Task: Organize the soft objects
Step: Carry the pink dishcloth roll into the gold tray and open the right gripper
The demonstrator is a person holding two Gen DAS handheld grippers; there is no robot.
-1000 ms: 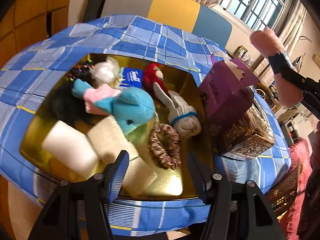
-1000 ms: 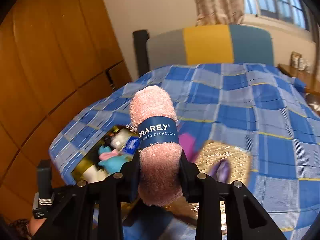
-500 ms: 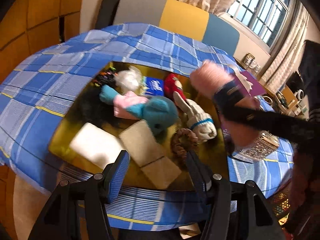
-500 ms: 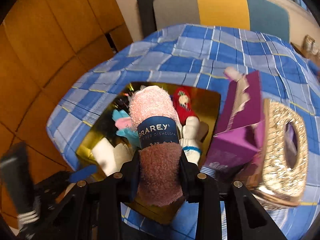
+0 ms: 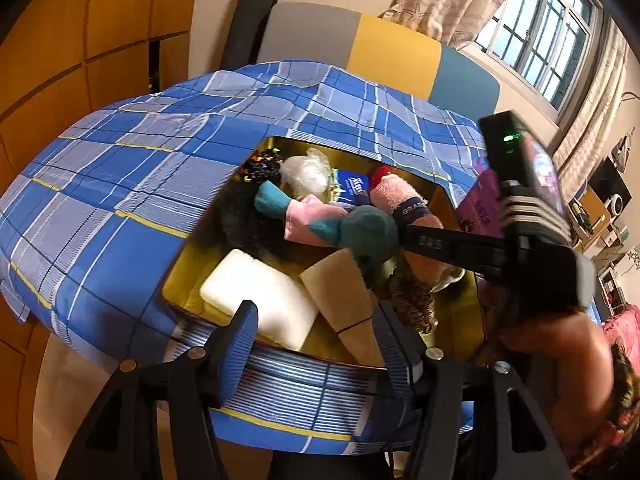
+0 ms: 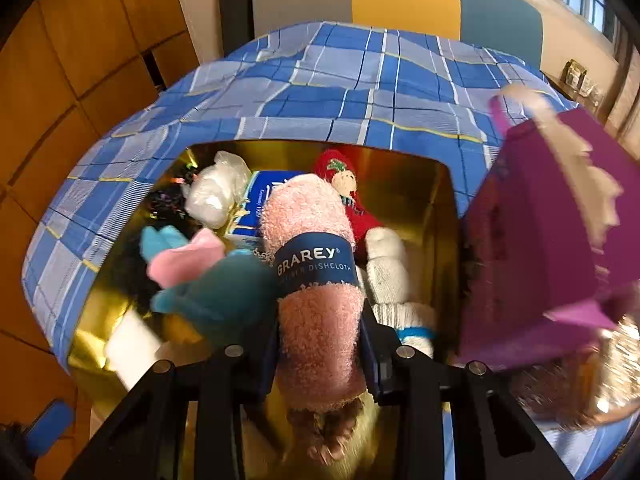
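Note:
My right gripper [image 6: 320, 344] is shut on a rolled pink dishcloth [image 6: 312, 276] with a blue paper band and holds it low inside a gold tray [image 6: 400, 160], between a teal and pink plush [image 6: 212, 280] and a white sock toy [image 6: 392, 276]. The left wrist view shows the dishcloth [image 5: 394, 196] and the right gripper [image 5: 448, 246] over the tray [image 5: 180, 264]. My left gripper [image 5: 316, 332] is open and empty at the tray's near edge, above a white sponge [image 5: 260, 292] and a beige sponge [image 5: 340, 288].
The tray also holds a red plush [image 6: 344, 184], a clear plastic bag [image 6: 216, 192], a blue packet [image 6: 268, 196] and a brown scrunchie [image 5: 412, 296]. A purple tissue box [image 6: 552, 232] stands at the tray's right on a blue plaid tablecloth [image 5: 120, 184]. A chair [image 5: 360, 40] is behind.
My right gripper has come down from high above the table into the tray with the dishcloth. My left gripper has drawn back toward the tray's near edge.

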